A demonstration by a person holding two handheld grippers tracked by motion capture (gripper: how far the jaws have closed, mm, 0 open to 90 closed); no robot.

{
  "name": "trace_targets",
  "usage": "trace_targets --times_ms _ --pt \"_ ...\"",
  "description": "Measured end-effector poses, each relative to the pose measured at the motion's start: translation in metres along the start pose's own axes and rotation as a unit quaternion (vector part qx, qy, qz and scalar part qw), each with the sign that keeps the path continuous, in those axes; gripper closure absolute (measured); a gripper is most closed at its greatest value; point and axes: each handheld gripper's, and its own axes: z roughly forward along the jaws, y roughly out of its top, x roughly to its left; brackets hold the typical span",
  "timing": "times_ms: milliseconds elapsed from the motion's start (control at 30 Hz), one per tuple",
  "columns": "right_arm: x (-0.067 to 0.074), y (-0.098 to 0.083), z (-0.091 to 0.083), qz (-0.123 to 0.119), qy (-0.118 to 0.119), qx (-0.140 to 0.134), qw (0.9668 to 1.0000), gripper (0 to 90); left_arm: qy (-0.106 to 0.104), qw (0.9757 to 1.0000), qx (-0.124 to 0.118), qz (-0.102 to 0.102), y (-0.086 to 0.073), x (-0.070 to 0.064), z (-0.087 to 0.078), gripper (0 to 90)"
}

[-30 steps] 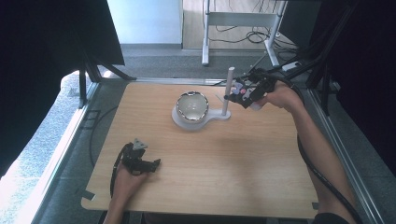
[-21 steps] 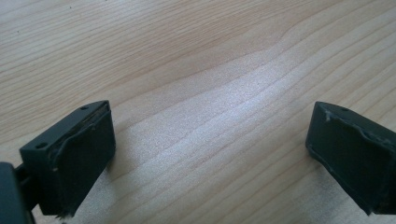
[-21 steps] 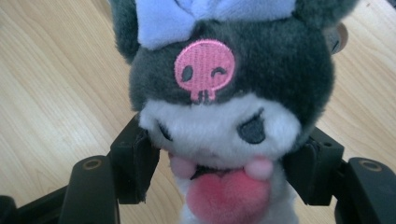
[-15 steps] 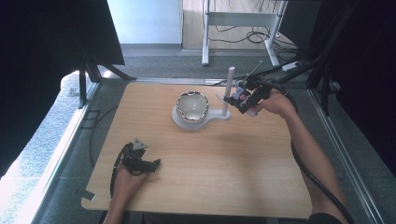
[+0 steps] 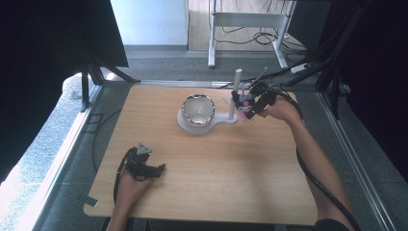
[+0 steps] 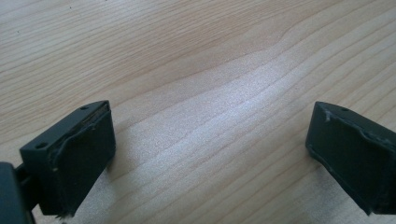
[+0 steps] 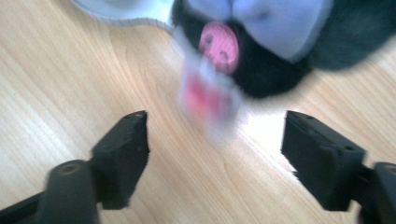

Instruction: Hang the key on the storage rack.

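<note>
From the high view we saw a wooden table (image 5: 202,187) with a white stand (image 5: 211,120) toward its far side. A shiny metal bowl (image 5: 197,109) sat on the round end of that stand, and a white post (image 5: 235,91) rose from its narrow end. The right gripper (image 5: 245,103) was held just beside the post, on its right, with a small dark and pale soft toy (image 5: 246,102) close at its tip; from here we could not tell whether the two touched. The left gripper (image 5: 159,168) rested on the near left part of the table, well apart from the stand, with the left hand (image 5: 131,185) behind it.

In the left gripper view the left gripper (image 6: 210,154) had its jaws spread wide over bare wood (image 6: 196,70), with nothing between them.

In the right gripper view the right gripper (image 7: 215,149) also had its jaws wide apart and held nothing. The soft toy (image 7: 275,51) lay on the table just beyond them, blurred, with black fur, a pale bluish patch, a pink round spot and a red and white tag (image 7: 208,95) hanging toward the jaws. The edge of the white stand (image 7: 126,11) showed at the top left, beside the toy.
</note>
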Motion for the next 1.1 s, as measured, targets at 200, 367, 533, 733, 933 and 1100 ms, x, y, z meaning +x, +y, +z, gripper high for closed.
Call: trace_targets --times_ms 200,367,533,733,933,1100 --pt "0.003 0.001 -0.002 -0.011 -0.007 -0.010 0.9999 14.7 0.000 1.0000 0.000 0.000 0.000 0.000 0.000 1.5" --pt "0.007 -0.001 -0.001 -0.019 -0.010 -0.011 0.9997 13.6 0.000 1.0000 0.000 0.000 0.000 0.000 0.000 1.5" --pt "0.016 -0.005 0.001 -0.036 -0.007 -0.014 0.9992 13.1 0.000 1.0000 0.000 0.000 0.000 0.000 0.000 1.5" --pt "0.022 -0.011 -0.002 -0.044 -0.012 -0.021 0.9988 10.5 0.000 1.0000 0.000 0.001 0.000 0.000 0.000 1.5" --pt "0.027 -0.019 -0.006 -0.049 -0.015 -0.018 0.9985 8.3 0.000 1.0000 0.000 0.000 0.000 0.000 0.000 1.5" --pt "0.030 -0.028 -0.010 -0.057 -0.021 -0.015 0.9980 7.7 0.000 1.0000 0.000 0.000 0.000 0.000 0.000 1.5"
